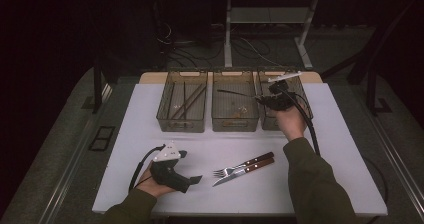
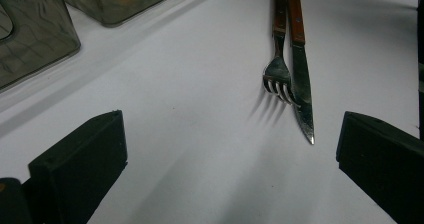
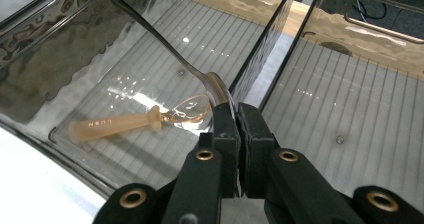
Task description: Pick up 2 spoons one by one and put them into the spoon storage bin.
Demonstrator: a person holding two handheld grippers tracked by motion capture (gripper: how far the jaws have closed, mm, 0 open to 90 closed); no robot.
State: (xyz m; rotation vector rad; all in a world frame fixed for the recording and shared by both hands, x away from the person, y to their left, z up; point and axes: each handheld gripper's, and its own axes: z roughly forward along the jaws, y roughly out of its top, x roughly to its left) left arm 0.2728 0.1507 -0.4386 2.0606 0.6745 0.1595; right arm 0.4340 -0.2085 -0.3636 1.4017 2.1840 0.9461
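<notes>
My right tongs are pinching a metal spoon by its bowl, holding it over the middle bin, above a plastic spoon on the bin floor. Left tongs spread, empty, resting low on the desk, pointing at the fork and knife.

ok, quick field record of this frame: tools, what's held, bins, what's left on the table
right tool: shut on the bowl end of a metal spoon, over the middle bin
left tool: open, holding nothing, low at the near side of the table
middle bin contents: plastic spoon on its floor
left bin: long dark sticks
right bin: contents unclear
loose on the table: fork and knife, side by side
</notes>
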